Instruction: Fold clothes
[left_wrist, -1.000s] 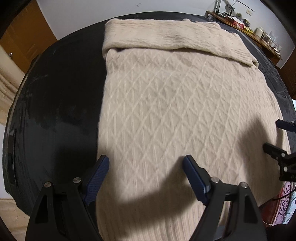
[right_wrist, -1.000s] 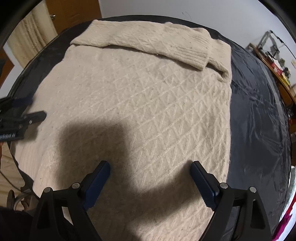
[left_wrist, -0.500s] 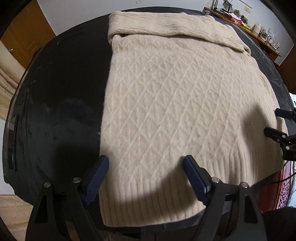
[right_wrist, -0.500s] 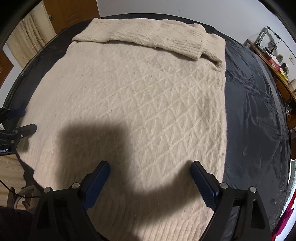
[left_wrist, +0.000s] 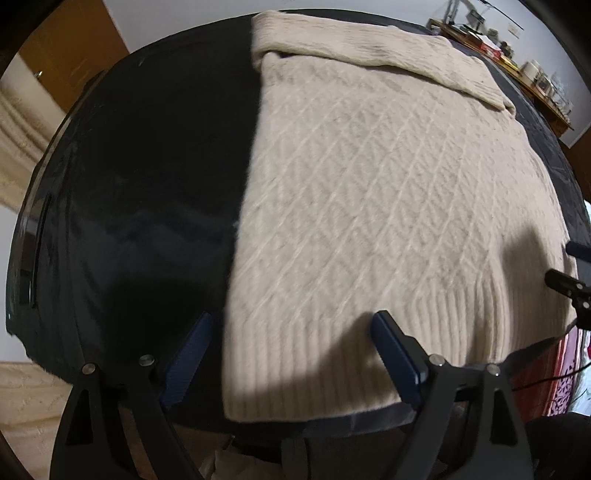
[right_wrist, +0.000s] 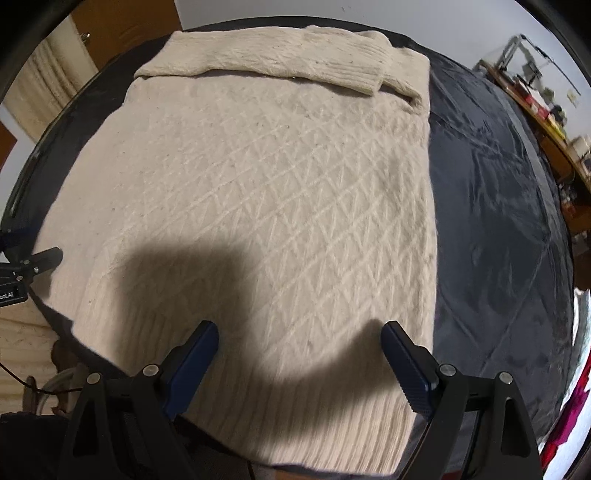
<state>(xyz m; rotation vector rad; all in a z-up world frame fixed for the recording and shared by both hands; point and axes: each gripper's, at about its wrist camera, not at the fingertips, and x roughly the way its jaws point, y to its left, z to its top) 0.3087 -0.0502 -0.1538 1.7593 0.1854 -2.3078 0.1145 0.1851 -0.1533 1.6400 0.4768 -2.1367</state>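
Observation:
A cream cable-knit sweater (left_wrist: 369, 206) lies flat on a black table (left_wrist: 140, 184), its sleeves folded across the far end. It also shows in the right wrist view (right_wrist: 266, 206). My left gripper (left_wrist: 291, 332) is open and empty, hovering over the ribbed hem at the sweater's near left corner. My right gripper (right_wrist: 299, 343) is open and empty above the hem near the right corner. Each gripper shows at the edge of the other's view, the right one (left_wrist: 565, 269) and the left one (right_wrist: 29, 254).
The black table (right_wrist: 498, 221) extends to the right of the sweater. A wooden door (left_wrist: 74, 48) stands at the back left. A cluttered shelf (left_wrist: 517, 59) runs along the right wall. Red fabric (left_wrist: 554, 373) hangs below the table's near right edge.
Both grippers have pulled back toward the near edge of the table, so the sweater's ribbed hem and the table's front edge have come into view. Both stay open.

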